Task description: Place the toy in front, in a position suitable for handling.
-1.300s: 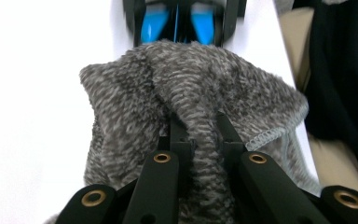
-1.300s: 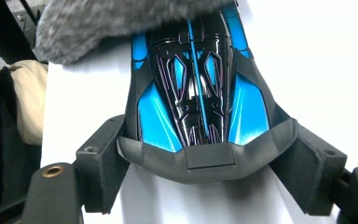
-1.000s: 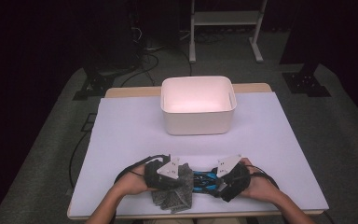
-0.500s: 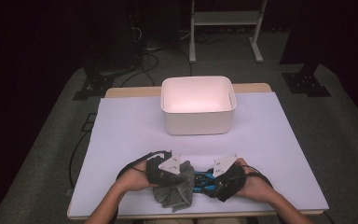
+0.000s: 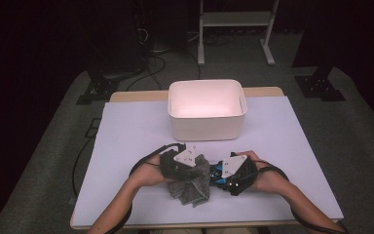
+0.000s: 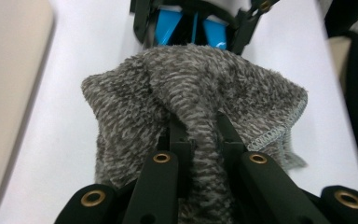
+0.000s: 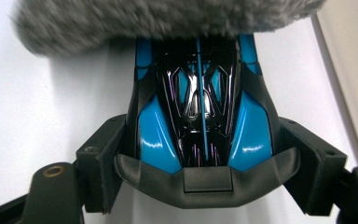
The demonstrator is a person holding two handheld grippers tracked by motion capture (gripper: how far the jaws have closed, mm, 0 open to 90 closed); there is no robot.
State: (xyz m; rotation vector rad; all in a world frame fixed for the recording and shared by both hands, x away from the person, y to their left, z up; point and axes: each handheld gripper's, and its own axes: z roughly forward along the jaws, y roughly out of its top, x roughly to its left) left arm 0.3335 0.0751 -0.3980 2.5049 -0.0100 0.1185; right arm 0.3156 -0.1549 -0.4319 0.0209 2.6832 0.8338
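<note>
Cloth (image 6: 191, 102): grey fuzzy terry, stitched hem, bunched near worktop's front edge | left gripper (image 6: 200, 135): jaws pinching a cloth fold | right gripper (image 7: 205, 154): jaws clamping glossy blue-black toy car (image 7: 200, 107), nose touching cloth | white rounded plastic bin (image 5: 207, 127): toward back edge

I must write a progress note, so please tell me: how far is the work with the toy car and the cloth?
Done: both things are picked up. The right gripper is shut on the blue toy car; the left gripper is shut on the grey cloth. In hand: the cloth touches one end of the car, apparently wiping it. Left: probably more wiping; the white bin behind appears empty, so nothing is put away yet.
</note>
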